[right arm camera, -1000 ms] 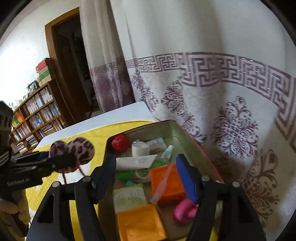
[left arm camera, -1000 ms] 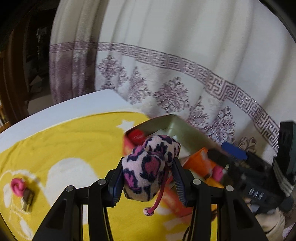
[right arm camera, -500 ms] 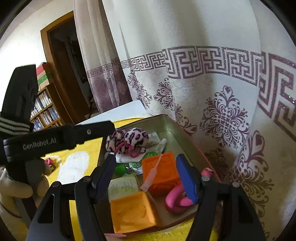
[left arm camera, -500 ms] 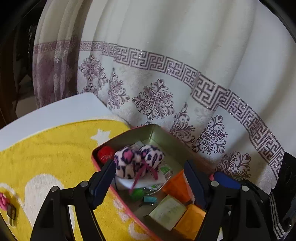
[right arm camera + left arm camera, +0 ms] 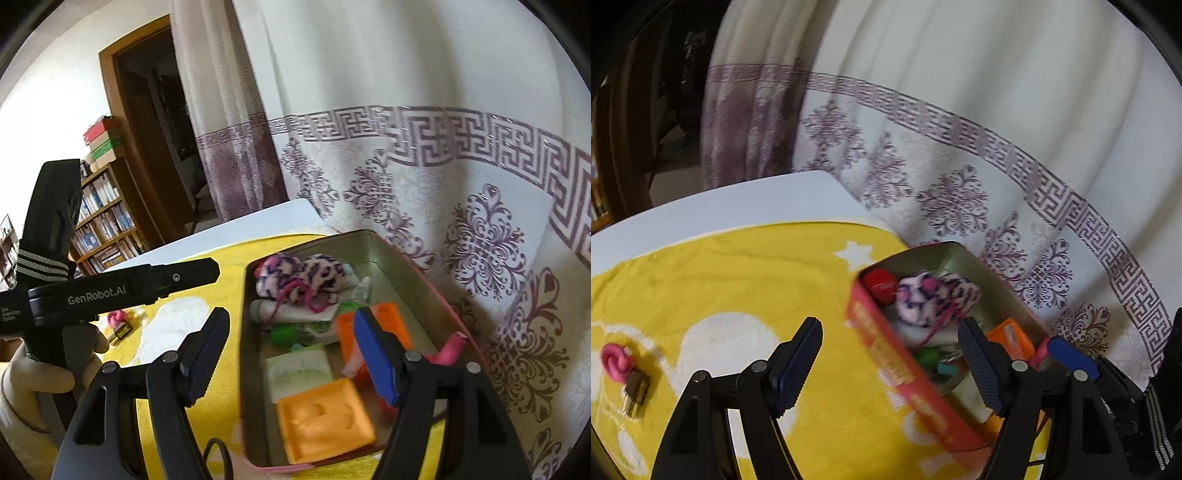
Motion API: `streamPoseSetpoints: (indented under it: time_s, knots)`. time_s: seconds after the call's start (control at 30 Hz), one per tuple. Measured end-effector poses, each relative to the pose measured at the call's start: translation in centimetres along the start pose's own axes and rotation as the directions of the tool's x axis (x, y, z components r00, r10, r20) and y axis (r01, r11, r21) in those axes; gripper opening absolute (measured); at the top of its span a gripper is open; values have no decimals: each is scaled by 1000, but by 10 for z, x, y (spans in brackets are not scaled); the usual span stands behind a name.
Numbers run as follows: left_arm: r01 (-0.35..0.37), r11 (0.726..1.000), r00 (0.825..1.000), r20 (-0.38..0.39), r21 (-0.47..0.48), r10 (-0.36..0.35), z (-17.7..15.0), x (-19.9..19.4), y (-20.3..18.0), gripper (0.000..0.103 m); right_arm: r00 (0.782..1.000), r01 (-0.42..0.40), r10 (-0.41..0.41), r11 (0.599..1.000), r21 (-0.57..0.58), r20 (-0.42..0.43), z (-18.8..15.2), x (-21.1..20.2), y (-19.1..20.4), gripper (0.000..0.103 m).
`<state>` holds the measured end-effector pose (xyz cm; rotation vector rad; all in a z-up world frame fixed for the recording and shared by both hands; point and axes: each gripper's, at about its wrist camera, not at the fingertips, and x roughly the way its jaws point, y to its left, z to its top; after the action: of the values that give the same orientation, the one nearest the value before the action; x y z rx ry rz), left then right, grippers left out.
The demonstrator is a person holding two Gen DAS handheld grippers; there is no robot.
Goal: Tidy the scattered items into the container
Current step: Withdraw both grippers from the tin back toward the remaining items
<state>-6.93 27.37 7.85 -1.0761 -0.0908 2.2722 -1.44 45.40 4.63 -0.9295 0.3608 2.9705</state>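
Observation:
A leopard-print plush (image 5: 934, 299) with a pink cord lies loose in the far end of the open metal tin (image 5: 897, 354), next to a red ball (image 5: 881, 284). My left gripper (image 5: 890, 365) is open and empty, over the tin's near red wall. In the right wrist view the plush (image 5: 303, 275) rests on tubes and packets in the tin (image 5: 406, 258). My right gripper (image 5: 291, 354) hangs above the tin's near half with its jaws opening a little and nothing gripped. A pink curled item (image 5: 615, 362) and a small dark piece (image 5: 635, 387) lie on the yellow towel (image 5: 720, 280).
Orange blocks (image 5: 325, 421), a white packet (image 5: 299, 369) and a pink ring (image 5: 448, 350) fill the tin's near end. A patterned curtain (image 5: 960, 199) hangs right behind the tin. A gloved hand (image 5: 37, 373) holds the left gripper (image 5: 210, 271). A bookshelf (image 5: 103, 229) and doorway stand at far left.
The left gripper opened and let the plush drop into the tin, then drew back toward the tin's near wall. The right gripper shifted slightly over the tin.

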Motion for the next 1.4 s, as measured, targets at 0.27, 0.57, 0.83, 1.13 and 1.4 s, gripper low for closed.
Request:
streamPoseSetpoints:
  time_s: [0.27,0.57,0.83,1.13,1.4]
  knots:
    - [-91,993,996,17,-75,92,-13,-40,66,77,996,-84,82,995,-46,-40,-2,12,46,77]
    - [-224,958,972,28,-178,233,-39,-91,156,78,948,-294,263,940,-172,-181,-18,45,123,81]
    - [-271,923,958,17,-274,287,-64,-121,214,78,885,-423,310,848,-318,-348,-40,90,192,81]
    - [-259,900,960,7,-351,279,-84,-127,252,78,843,-472,256,775,-421,-474,-57,141,246,81]
    - [-243,879,963,3,-411,268,-94,-126,273,78,822,-494,258,767,-410,-507,-49,173,261,81]
